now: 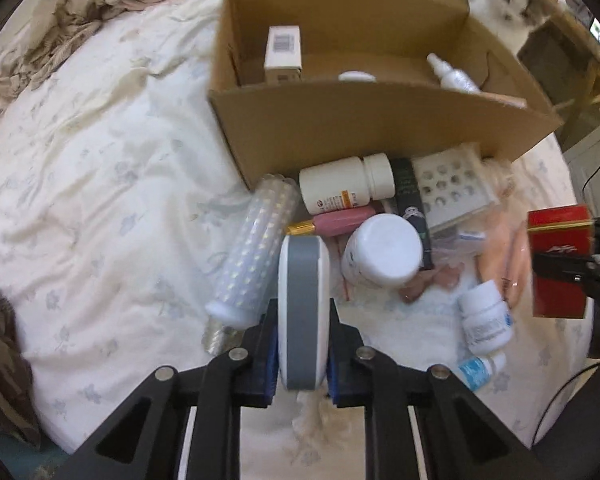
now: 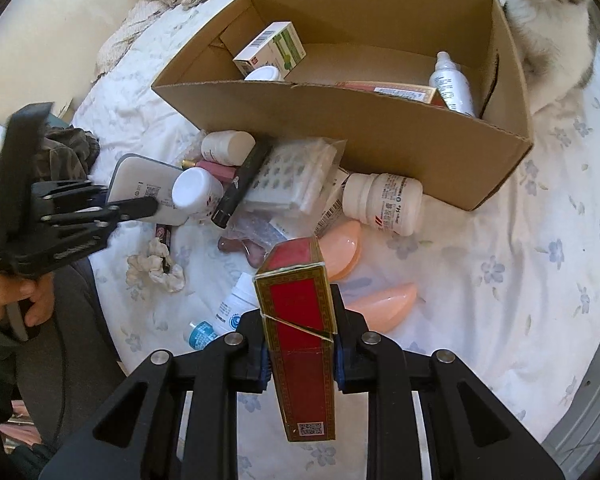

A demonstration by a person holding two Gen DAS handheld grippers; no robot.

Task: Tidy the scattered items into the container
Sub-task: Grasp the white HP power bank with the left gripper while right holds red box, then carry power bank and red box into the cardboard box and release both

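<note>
A cardboard box point(image 1: 364, 132) sits on the bed and also shows in the right wrist view point(image 2: 352, 128); it holds a small carton point(image 2: 270, 50) and a white spray bottle point(image 2: 452, 84). My left gripper point(image 1: 302, 354) is shut on a white and grey flat case point(image 1: 302, 312), held above the pile; the case also shows in the right wrist view point(image 2: 140, 186). My right gripper point(image 2: 300, 356) is shut on a red and gold carton point(image 2: 300, 344), held above the bed; the carton also shows at the right in the left wrist view point(image 1: 560, 260). Scattered pill bottles point(image 1: 346, 184), a white jar point(image 1: 382, 250) and a pink tube point(image 1: 340, 222) lie before the box.
A cat point(image 2: 548, 20) sits right behind the box's far right corner. An LED corn bulb point(image 1: 252, 252), a blister tray point(image 1: 452, 190), pink sponges point(image 2: 384, 302), a scrunchie point(image 2: 154, 266) and small bottles point(image 1: 486, 322) lie on the white floral quilt point(image 1: 100, 184). Crumpled bedding lies behind.
</note>
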